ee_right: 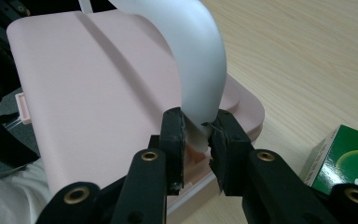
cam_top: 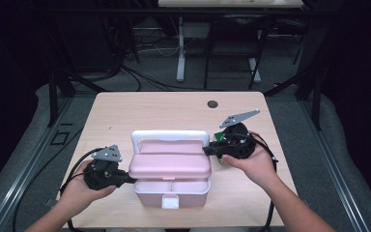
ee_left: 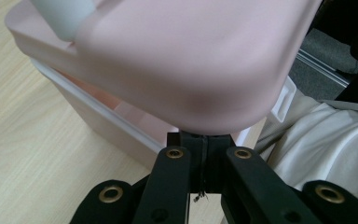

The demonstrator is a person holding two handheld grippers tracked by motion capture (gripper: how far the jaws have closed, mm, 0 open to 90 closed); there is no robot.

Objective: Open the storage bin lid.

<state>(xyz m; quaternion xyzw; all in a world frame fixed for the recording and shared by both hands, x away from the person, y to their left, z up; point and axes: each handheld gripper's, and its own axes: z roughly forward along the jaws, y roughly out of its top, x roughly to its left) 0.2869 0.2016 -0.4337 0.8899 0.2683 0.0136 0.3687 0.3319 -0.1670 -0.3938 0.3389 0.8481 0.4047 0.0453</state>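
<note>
1. The counter (cam_top: 125,111) is a light wood top, and pretty much all the action sits in its near half, around 6 o'clock of centre.
2. The pink box (cam_top: 171,191) is the biggest thing on it. It's a storage case with a white latch tab on its front wall, and inside you can see a divider between compartments.
3. The pink lid (cam_top: 170,163) isn't seated. It hovers tilted over the box, with a gap along the front where the interior shows.
4. The white handle (cam_top: 169,136) arches over the lid's far edge, toward 12 o'clock.
5. The right gripper (cam_top: 212,150) comes in from 3 o'clock. In the right gripper view its fingers (ee_right: 174,135) are clamped on the foot of the white handle where it meets the lid, so that's a real grip.
6. The left gripper (cam_top: 130,180) comes in from 9 o'clock, at the lid's left end. In the left gripper view its fingers (ee_left: 186,140) are pressed fully together with nothing between them, tucked right under the lid's rounded corner. I can't tell whether they actually touch the lid.
7. The green carton (ee_right: 342,156) lies on the counter just beside the right gripper, at about 4 o'clock in that gripper's view.
8. Smallest bit: a dark round spot (cam_top: 213,104) on the counter at about 1 o'clock, well apart from the box.
</note>
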